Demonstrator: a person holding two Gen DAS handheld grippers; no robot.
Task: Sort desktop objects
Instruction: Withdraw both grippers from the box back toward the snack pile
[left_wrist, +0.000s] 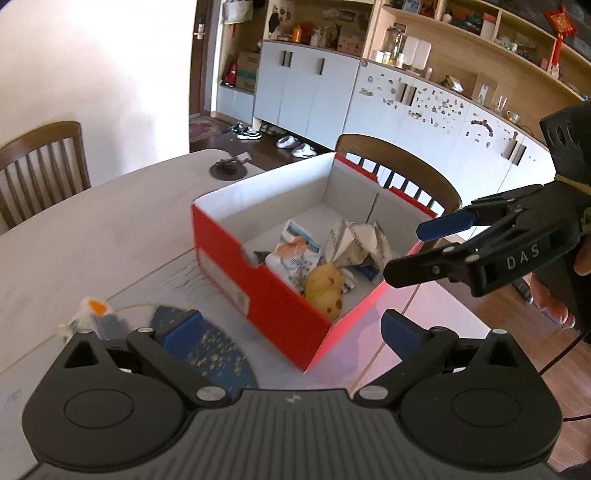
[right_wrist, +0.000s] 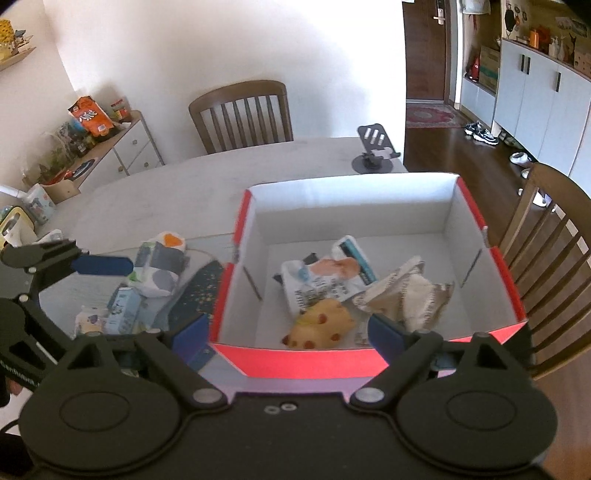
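A red box (left_wrist: 258, 295) (right_wrist: 295, 363) with a white inside stands on the table. In it lie a white snack packet (right_wrist: 325, 280) (left_wrist: 295, 254), a yellow spotted toy (right_wrist: 321, 325) (left_wrist: 327, 288) and a crumpled beige wrapper (right_wrist: 406, 295) (left_wrist: 358, 243). Left of the box lie a wipes pack with an orange spot (right_wrist: 162, 266) (left_wrist: 92, 314), small cartons (right_wrist: 122, 310) and a dark blue speckled fan (right_wrist: 195, 295) (left_wrist: 214, 350). My left gripper (left_wrist: 291, 332) is open and empty above the fan. My right gripper (right_wrist: 288, 334) is open and empty over the box's near wall; it shows in the left wrist view (left_wrist: 417, 251).
Wooden chairs (right_wrist: 243, 114) (right_wrist: 546, 236) stand at the far side and right of the pale table (right_wrist: 177, 192). A black phone stand (right_wrist: 375, 151) sits beyond the box. A sideboard with jars stands at the far left (right_wrist: 110, 147).
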